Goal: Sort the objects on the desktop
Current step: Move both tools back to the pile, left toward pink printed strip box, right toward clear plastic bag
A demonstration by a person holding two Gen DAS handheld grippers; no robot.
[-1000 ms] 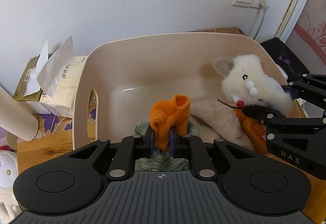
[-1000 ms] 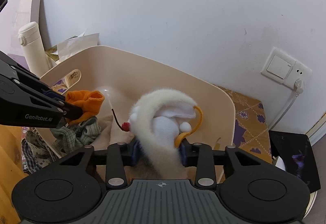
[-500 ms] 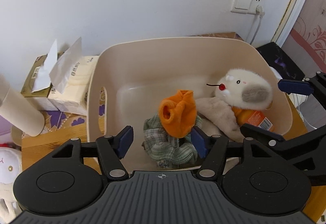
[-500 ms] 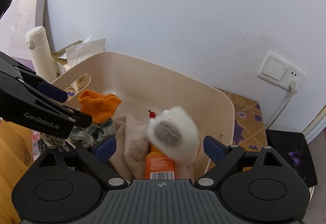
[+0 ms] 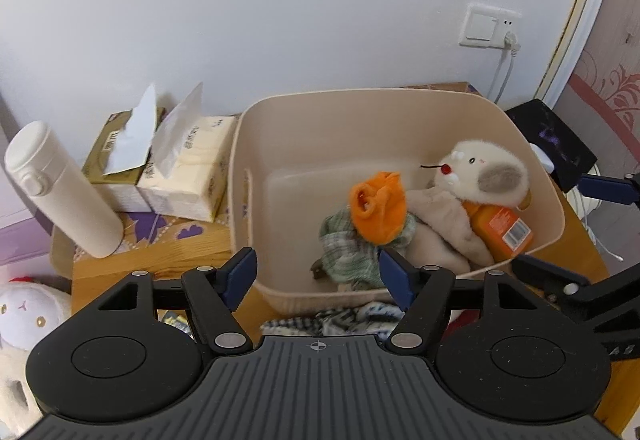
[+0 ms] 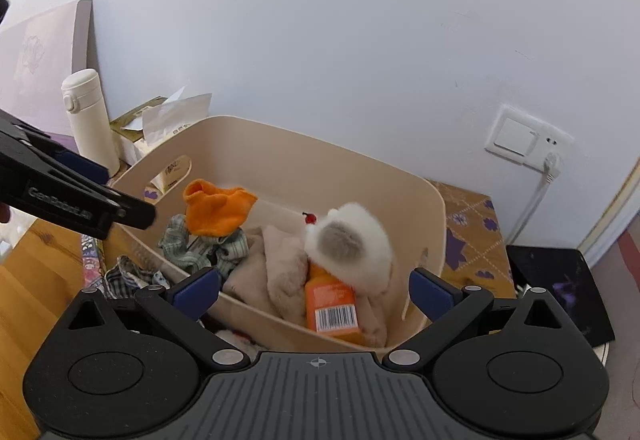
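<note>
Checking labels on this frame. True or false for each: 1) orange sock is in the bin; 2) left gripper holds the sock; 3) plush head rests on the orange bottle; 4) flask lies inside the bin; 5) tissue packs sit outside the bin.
1) True: the orange sock lies in the bin, on a green cloth.
2) False: the left gripper is opening, with nothing between its pads.
3) True: the plush rests on the orange bottle.
4) False: the flask stands upright outside the bin.
5) True: the tissue packs sit beside it.
</note>
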